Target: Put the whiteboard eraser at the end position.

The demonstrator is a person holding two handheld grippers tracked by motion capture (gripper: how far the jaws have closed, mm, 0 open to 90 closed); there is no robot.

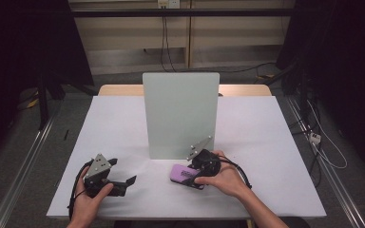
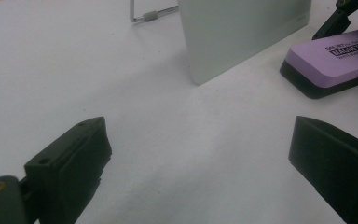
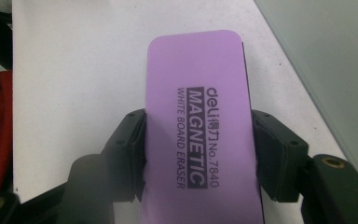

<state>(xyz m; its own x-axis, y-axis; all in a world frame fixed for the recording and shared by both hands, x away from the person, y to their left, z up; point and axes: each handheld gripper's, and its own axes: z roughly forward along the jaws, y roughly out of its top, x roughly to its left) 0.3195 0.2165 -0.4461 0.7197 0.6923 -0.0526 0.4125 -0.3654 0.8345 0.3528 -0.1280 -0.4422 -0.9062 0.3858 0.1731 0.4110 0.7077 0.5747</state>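
The left gripper (image 1: 123, 183) rests wide-jawed on the white tabletop (image 1: 123, 123), while the right gripper (image 3: 198, 154) clamps the purple eraser (image 3: 198, 93) beside the upright board (image 1: 180, 114).

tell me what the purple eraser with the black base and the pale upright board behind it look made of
Purple whiteboard eraser: smooth matte plastic shell, going by its even sheen and crisp printed lettering; the black base looks like felt or foam, though that is uncertain. Pale upright board: rigid thin sheet with a satin, faintly glossy face, probably coated metal or glass; rounded corners show.
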